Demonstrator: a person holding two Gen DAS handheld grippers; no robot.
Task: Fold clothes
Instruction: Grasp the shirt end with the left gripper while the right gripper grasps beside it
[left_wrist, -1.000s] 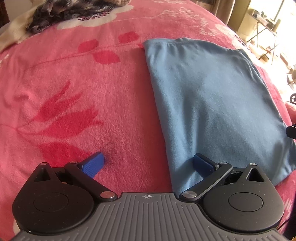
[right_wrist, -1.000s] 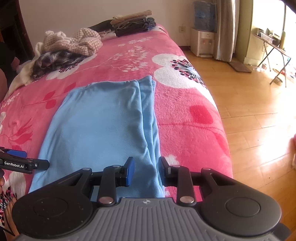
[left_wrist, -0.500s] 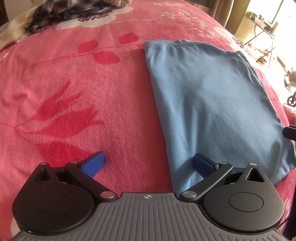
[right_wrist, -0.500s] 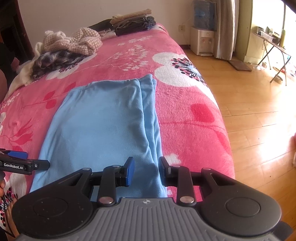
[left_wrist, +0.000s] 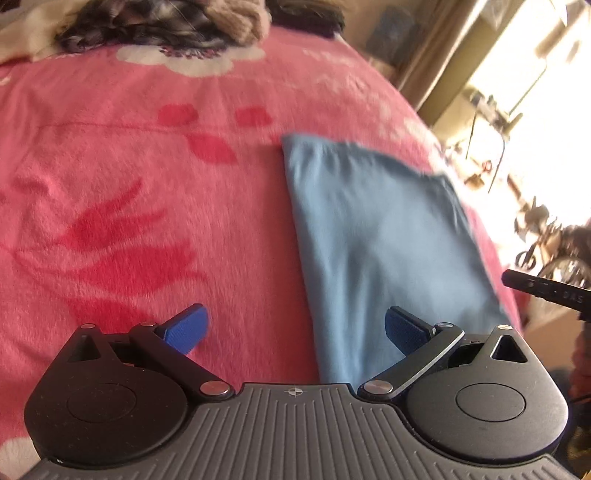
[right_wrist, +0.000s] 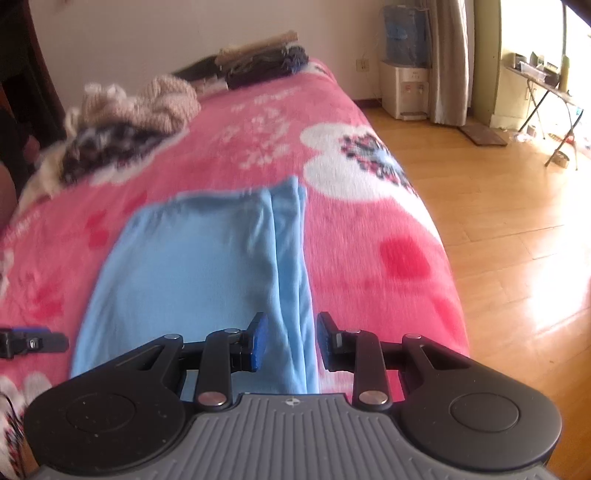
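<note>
**A:** Reading from the left, what is lying where?

**B:** A heap of unfolded clothes (right_wrist: 125, 125) is sitting at the far left of the pink blanket (right_wrist: 351, 258), with a neat stack of folded garments (right_wrist: 262, 62) lying beyond it near the wall. The blue garment (right_wrist: 192, 273) is lying flat near the bed's right edge, a long panel already turned in along its right side, so that it is forming a narrow rectangle.

**A:** And the grippers?

**B:** The left gripper (left_wrist: 293, 328) is standing wide open, holding nothing; its near left edge of the cloth is passing between the pads, with one blue pad over the blanket and the other over the cloth. The right gripper (right_wrist: 290, 341) is standing partly open, straddling the doubled right edge without pinching it. Both views are blurring, so some motion is under way.

**A:** How far along is the folding?

**B:** This piece is looking lengthwise-folded, with a crosswise fold seemingly remaining. Whether the grippers are arriving to take the near hem or releasing it after smoothing cannot be settled here. The heap is suggesting that more garments are waiting.
</note>
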